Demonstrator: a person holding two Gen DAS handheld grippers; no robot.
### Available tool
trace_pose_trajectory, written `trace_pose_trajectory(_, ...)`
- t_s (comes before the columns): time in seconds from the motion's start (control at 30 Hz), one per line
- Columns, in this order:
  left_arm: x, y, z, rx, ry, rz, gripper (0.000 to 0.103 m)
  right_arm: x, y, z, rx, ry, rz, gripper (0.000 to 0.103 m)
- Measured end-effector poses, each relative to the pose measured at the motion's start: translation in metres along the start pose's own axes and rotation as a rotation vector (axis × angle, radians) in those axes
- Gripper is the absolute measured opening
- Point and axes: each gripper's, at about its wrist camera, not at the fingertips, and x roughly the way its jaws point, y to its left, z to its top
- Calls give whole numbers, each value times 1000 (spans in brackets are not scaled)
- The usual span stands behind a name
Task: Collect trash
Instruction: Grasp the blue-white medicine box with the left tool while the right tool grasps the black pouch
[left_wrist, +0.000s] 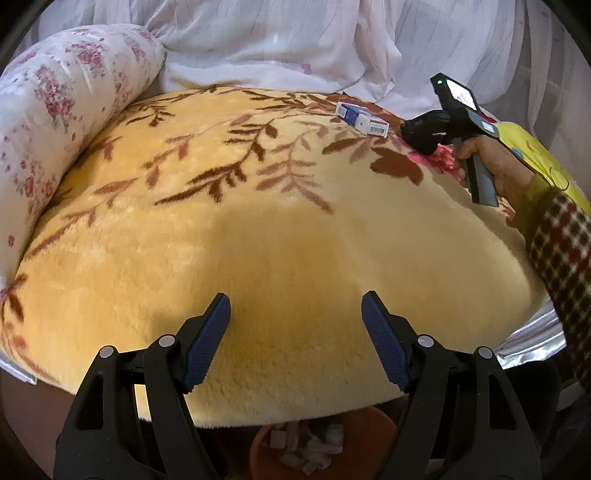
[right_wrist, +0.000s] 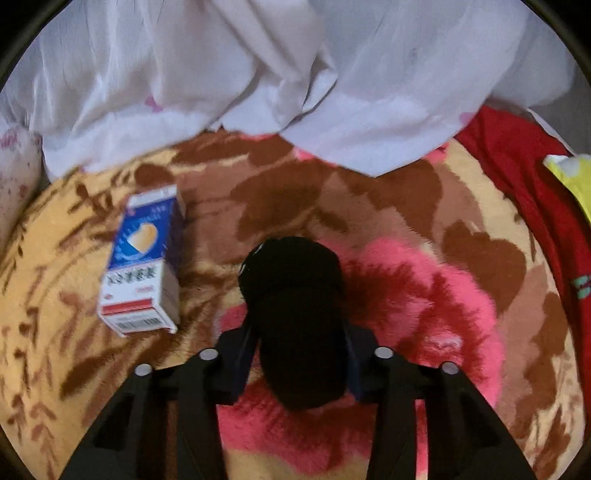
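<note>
Black cloth, a soft rolled bundle (right_wrist: 295, 317) with a rounded end and no markings, sits clamped between the jaws of the right gripper (right_wrist: 299, 363) just above the pink flower of the fuzzy yellow blanket (right_wrist: 424, 206). A blue and white carton (right_wrist: 144, 262) with a red stripe and barcode lies flat on the blanket just beside it, near the rumpled white sheet (right_wrist: 258, 85). Over the blanket's near edge, the left gripper (left_wrist: 295, 339) hangs with jaws wide apart and nothing between them, above an orange bin (left_wrist: 325, 443) holding pale scraps.
</note>
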Motion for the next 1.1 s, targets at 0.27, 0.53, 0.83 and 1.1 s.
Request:
trace_pose_trajectory(0.27,13,-33,81,61,-73,-46,72,-119,-11,-55,15,-228,148,40)
trace_pose_trajectory(0.53,101,-99,189,49,-74,-68,77,-175,-40,-100,46,-365,134,41)
trace_pose_trajectory(0.83,214,-135,241,25,22,53,77,-171,-50,-107,34,-380,150,41)
trace_pose_trajectory(1.1,260,-137,255,-4,56,107,69,-167,-47,-108,34,-370,177,41)
